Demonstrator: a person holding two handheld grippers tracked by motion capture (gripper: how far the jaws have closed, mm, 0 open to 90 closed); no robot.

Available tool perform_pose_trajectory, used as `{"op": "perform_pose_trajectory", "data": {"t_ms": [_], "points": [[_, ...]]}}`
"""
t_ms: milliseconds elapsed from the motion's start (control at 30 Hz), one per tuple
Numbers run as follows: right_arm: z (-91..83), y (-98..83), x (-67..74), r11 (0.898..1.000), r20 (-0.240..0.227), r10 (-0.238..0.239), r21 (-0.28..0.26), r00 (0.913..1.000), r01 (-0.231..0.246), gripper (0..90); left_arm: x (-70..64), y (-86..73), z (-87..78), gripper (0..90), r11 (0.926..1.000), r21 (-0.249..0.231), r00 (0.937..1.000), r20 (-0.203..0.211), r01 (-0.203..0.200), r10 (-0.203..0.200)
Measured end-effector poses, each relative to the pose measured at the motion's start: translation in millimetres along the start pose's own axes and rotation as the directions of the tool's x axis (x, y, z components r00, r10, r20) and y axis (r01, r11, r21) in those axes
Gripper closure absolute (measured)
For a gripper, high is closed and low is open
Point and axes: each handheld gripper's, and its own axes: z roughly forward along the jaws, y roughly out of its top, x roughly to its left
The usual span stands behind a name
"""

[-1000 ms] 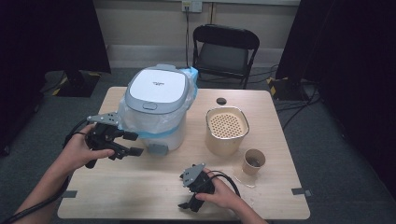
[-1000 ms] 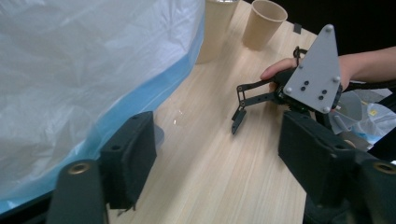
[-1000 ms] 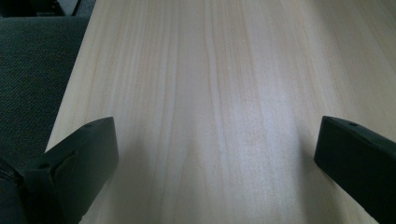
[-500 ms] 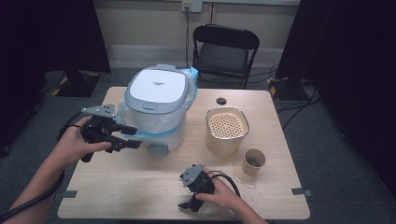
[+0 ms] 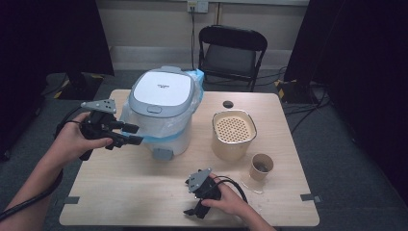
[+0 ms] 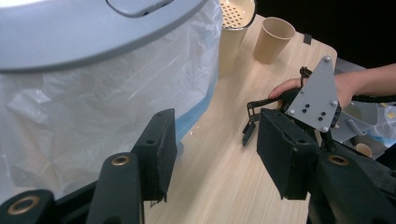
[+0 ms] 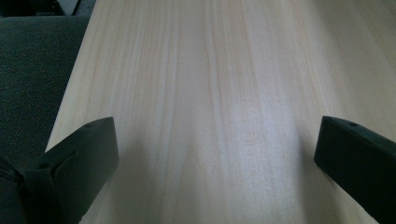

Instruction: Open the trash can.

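With its half-open, empty jaws just closing, the left gripper point(image 5: 127, 136) at the rice cooker's point(image 5: 161, 108) nine o'clock should meet the plastic-wrapped wall squarely, while the wide-open right gripper point(image 5: 197, 211) rests on the table point(image 5: 144, 192).

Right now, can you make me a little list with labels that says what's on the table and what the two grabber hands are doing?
left gripper: raised beside the rice cooker, jaws have just been closing, nothing between them
right gripper: resting at the near table edge, jaws open, nothing held
rice cooker: lid shut, plastic bag around its body
perforated beige pot: right of the cooker
paper cup: upright, near the pot
wooden table: holds everything
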Motion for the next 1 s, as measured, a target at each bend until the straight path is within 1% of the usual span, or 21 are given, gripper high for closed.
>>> {"op": "perform_pose_trajectory", "data": {"t_ms": [133, 167, 267, 300, 333, 467, 533, 600, 667, 700, 833, 867, 967, 1000], "points": [[0.0, 0.0, -0.1, 1.0, 0.0, -0.002, -0.001, 1.0, 0.002, 0.0, -0.5, 4.5, -1.5, 50.2, 1.0, 0.004, 1.0, -0.005, 0.003, -0.002], [-0.2, 0.0, 0.3, 1.0, 0.002, 0.005, 0.002, 1.0, -0.005, 0.0, -0.5, 7.0, -2.3, 51.0, 1.0, 0.008, 1.0, -0.008, -0.003, 0.003], [0.0, 0.0, 0.1, 1.0, 0.0, 0.002, -0.001, 1.0, -0.002, 0.0, -0.6, 9.9, -3.7, 51.3, 1.0, 0.005, 0.9999, -0.011, -0.001, 0.001], [0.0, 0.1, 0.1, 1.0, -0.002, 0.002, 0.001, 1.0, -0.002, 0.0, -0.1, 12.1, -4.8, 53.2, 1.0, 0.009, 0.9999, -0.01, -0.003, 0.003], [0.0, 0.1, 0.1, 1.0, -0.002, 0.002, 0.001, 1.0, -0.002, 0.0, -0.1, 12.1, -4.8, 53.2, 1.0, 0.009, 0.9999, -0.01, -0.003, 0.003], [-0.1, 0.1, 0.2, 1.0, -0.002, 0.004, 0.001, 1.0, -0.004, 0.0, -0.2, 17.7, -7.9, 54.8, 1.0, 0.0, 0.9999, -0.01, 0.008, -0.008], [0.0, 0.1, -0.1, 1.0, 0.0, -0.001, -0.002, 1.0, 0.001, 0.0, 0.0, 20.2, -9.4, 56.0, 0.9999, 0.01, 0.9999, -0.012, 0.012, -0.012], [0.0, 0.1, -0.1, 1.0, 0.0, -0.001, -0.001, 1.0, 0.001, 0.0, 0.2, 21.4, -9.5, 56.4, 0.9999, 0.009, 0.9998, -0.014, 0.014, -0.014], [0.0, 0.1, 0.0, 1.0, -0.002, 0.0, 0.0, 1.0, 0.0, 0.0, 0.4, 24.4, -10.5, 56.7, 0.9998, 0.011, 0.9996, -0.021, 0.018, -0.018], [-0.1, 0.1, 0.2, 1.0, -0.002, 0.004, 0.002, 1.0, -0.004, 0.0, 0.8, 27.8, -11.5, 57.5, 0.9998, 0.003, 0.9995, -0.024, 0.019, -0.019], [-0.1, 0.1, 0.3, 1.0, -0.002, 0.004, 0.002, 1.0, -0.004, 0.0, 1.5, 34.6, -13.4, 59.3, 0.9999, 0.003, 0.9995, -0.027, 0.014, -0.014], [0.0, 0.0, -0.3, 1.0, 0.0, -0.003, -0.001, 1.0, 0.003, 0.0, 2.1, 36.5, -13.6, 59.6, 1.0, 0.001, 0.9995, -0.032, 0.008, -0.007], [0.0, 0.1, 0.0, 1.0, -0.002, 0.001, 0.0, 1.0, -0.001, 0.0, 3.0, 39.7, -12.3, 62.3, 0.9999, 0.003, 0.9993, -0.034, 0.015, -0.015], [0.0, 0.1, -0.1, 1.0, 0.0, 0.0, -0.001, 1.0, 0.0, 0.0, 3.7, 41.4, -12.0, 62.7, 0.9999, 0.008, 0.9991, -0.04, 0.013, -0.013]]}}
